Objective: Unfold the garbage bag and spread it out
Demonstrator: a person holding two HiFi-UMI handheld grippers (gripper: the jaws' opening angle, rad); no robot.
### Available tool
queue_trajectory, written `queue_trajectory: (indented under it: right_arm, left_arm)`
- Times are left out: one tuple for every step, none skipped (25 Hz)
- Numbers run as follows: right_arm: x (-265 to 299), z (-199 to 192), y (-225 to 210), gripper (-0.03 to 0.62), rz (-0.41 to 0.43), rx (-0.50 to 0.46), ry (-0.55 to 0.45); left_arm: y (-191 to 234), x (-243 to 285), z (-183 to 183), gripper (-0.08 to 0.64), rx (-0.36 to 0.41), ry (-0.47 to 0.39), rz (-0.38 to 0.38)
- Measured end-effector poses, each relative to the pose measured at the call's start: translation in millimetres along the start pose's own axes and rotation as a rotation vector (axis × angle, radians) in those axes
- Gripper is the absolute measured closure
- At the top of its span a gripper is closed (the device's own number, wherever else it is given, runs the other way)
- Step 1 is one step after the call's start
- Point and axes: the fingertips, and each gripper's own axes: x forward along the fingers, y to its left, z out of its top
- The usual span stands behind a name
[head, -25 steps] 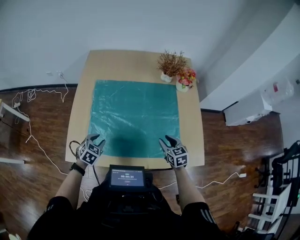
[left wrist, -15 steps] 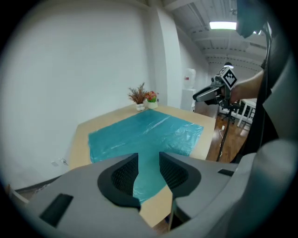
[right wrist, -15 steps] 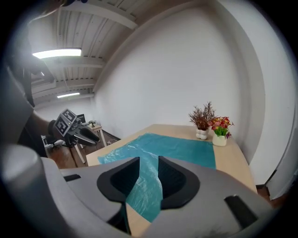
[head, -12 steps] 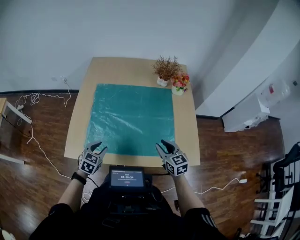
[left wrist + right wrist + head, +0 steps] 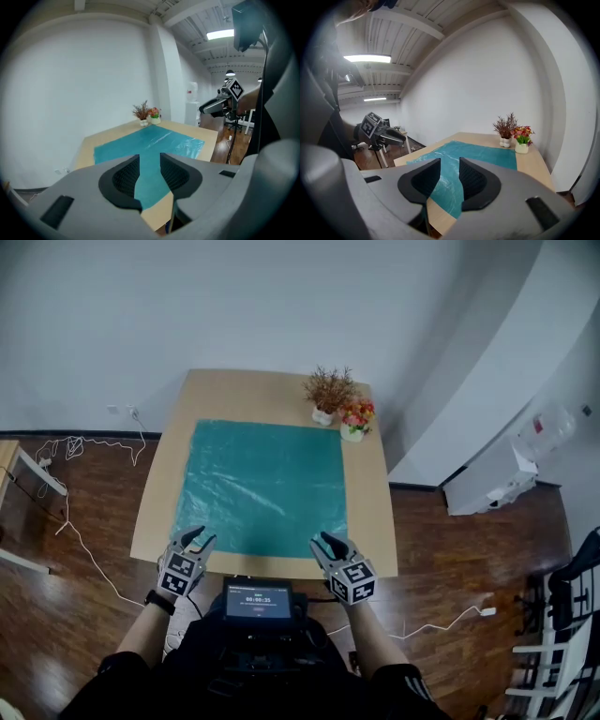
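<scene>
The teal garbage bag lies unfolded and flat on the wooden table, covering most of its top. My left gripper hovers at the table's near-left edge, off the bag, open and empty. My right gripper hovers at the near-right edge; its jaws have just been closing partway, but a gap remains with nothing in it. In the left gripper view the bag shows through the gap of the left gripper. The right gripper view shows the same: the bag beyond the right gripper.
A pot of dried twigs and a small flower pot stand at the table's far right corner. A small screen sits at my chest. White cables trail on the floor at left. A white unit stands at right.
Both grippers drew back from the bag's near edge toward me and rose. The right jaws narrowed. The bag stayed flat.
</scene>
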Motion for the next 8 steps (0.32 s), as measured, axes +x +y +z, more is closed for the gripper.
queue_trajectory:
  right_arm:
    - [-1.4,2.0,0.6,0.445,-0.003,-0.002,-0.005]
    - [-2.7,4.3,0.7,0.445,-0.006,-0.005,-0.011]
    - [-4.0,6.7,0.2,0.445,-0.008,-0.007,-0.016]
    - [-5.1,9.0,-0.6,0.447,-0.009,-0.009,-0.019]
    - [-6.2,11.0,-1.4,0.448,-0.009,-0.011,-0.022]
    - [-7.1,12.9,-2.0,0.448,-0.008,-0.012,-0.025]
    - [-7.8,14.7,-2.4,0.448,-0.008,-0.013,-0.027]
    - [-8.5,16.5,-2.9,0.448,-0.008,-0.014,-0.03]
  left_arm:
    - [0.9,-1.2,3.9,0.412,0.001,-0.009,0.001]
    - [1.8,-2.5,7.8,0.416,0.001,-0.019,0.002]
    - [2.5,-3.7,11.0,0.441,0.0,-0.028,0.003]
    - [2.8,-4.5,13.2,0.451,-0.004,-0.035,0.004]
    - [2.8,-5.2,14.2,0.451,-0.009,-0.04,0.006]
    - [2.7,-5.9,14.6,0.451,-0.012,-0.042,0.008]
    - [2.9,-6.6,14.6,0.451,-0.014,-0.044,0.01]
    - [3.1,-7.3,14.6,0.449,-0.015,-0.045,0.013]
